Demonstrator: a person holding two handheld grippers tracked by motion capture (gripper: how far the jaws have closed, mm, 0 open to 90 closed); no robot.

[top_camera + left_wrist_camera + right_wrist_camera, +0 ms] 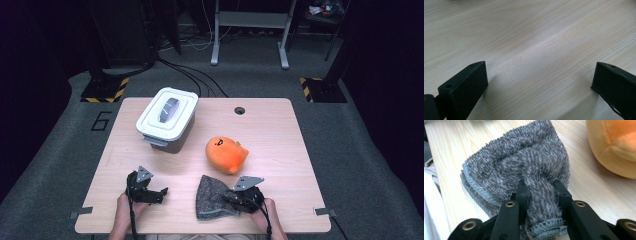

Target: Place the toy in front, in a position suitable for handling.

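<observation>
While the person's hands are coming in over the near edge of the desk point(280, 125), the right hand-held gripper point(235, 201) is pinching a grey towel point(212, 197) — its jaws are closing tight on a bunched fold of the fuzzy cloth, and in the right gripper view the stitched hem of the grey towel point(524, 170) is poking out between the two black jaws. Most of the towel is lying crumpled on the desk, spreading away from the jaws, with its far corner reaching towards an orange plush toy point(226, 154).

Well to the left of the towel, the left hand-held gripper point(161, 192) is resting low over bare wood; in the left gripper view the left hand-held gripper point(539, 82) is holding its jaws wide apart with nothing between them but the desk's pale grain.

Just beyond the towel, the plush toy is lying on its side, near the cloth but apart from it. Farther back and to the left of the towel, a white lidded bin point(167, 119) is sitting on the desk, its lid closed — a grey handle is showing on top.
</observation>
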